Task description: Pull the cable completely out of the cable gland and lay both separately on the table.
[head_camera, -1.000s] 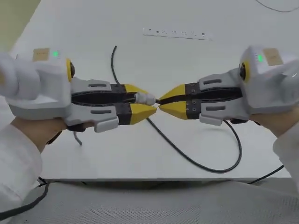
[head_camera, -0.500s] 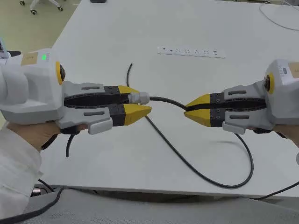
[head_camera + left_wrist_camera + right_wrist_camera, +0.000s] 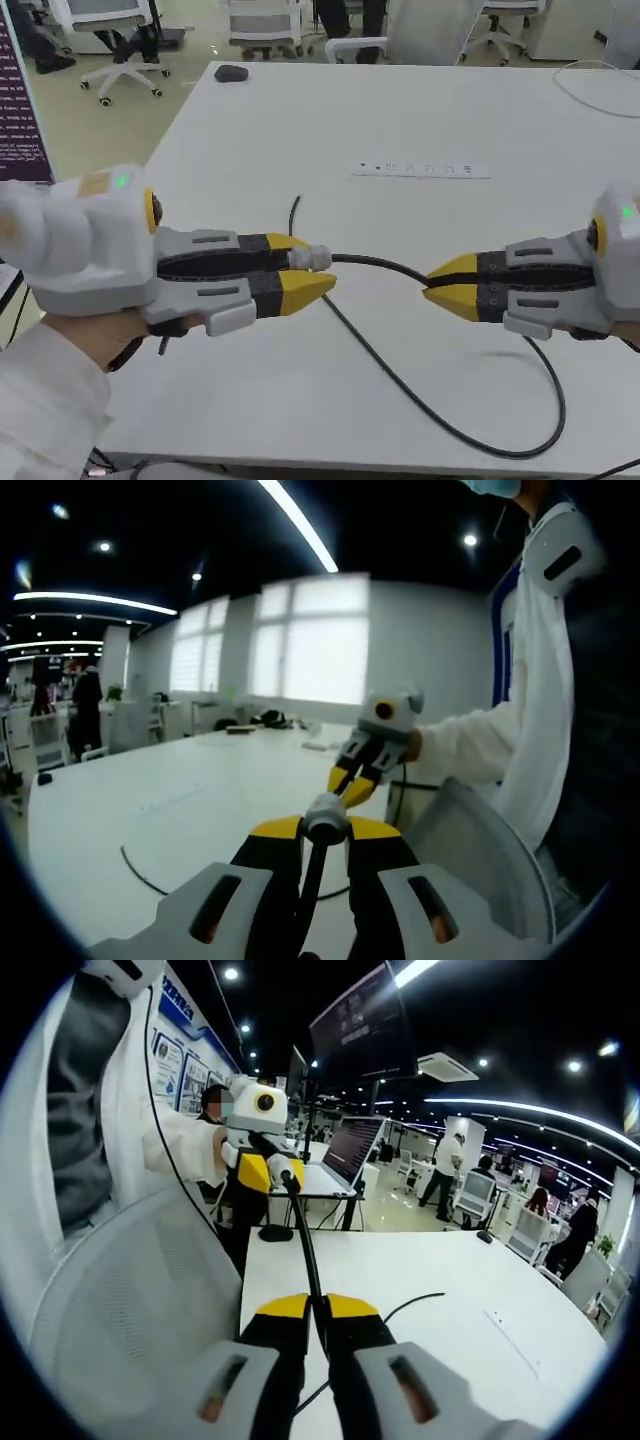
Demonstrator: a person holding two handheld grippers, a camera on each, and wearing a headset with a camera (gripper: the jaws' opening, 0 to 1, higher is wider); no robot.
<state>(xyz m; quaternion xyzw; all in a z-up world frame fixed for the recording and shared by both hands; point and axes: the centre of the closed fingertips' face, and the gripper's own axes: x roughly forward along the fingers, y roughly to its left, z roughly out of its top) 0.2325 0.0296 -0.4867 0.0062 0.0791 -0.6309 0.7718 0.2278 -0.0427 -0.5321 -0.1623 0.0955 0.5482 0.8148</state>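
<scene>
A small white cable gland [image 3: 312,259] sits between the yellow jaws of my left gripper [image 3: 318,272], which is shut on it above the table. A black cable [image 3: 380,265] runs out of the gland to my right gripper [image 3: 430,283], shut on the cable about a hand's width away. The rest of the cable [image 3: 470,435] loops over the table below, and another stretch curves behind the left gripper. From the left gripper view, the gland [image 3: 326,820] is at the tips of the left gripper [image 3: 325,832]. The right gripper [image 3: 318,1312] pinches the cable [image 3: 303,1245], which leads to the gland [image 3: 286,1176].
A white power strip [image 3: 420,170] lies on the white table [image 3: 250,140] beyond the grippers, and a dark mouse [image 3: 231,72] sits at the far left corner. A thin cable [image 3: 590,95] lies far right. Office chairs stand behind the table. The table's front edge runs just below the grippers.
The two grippers have drawn apart, the right one going rightward, so a longer stretch of cable now shows between the gland and the right gripper. The head camera has tilted up.
</scene>
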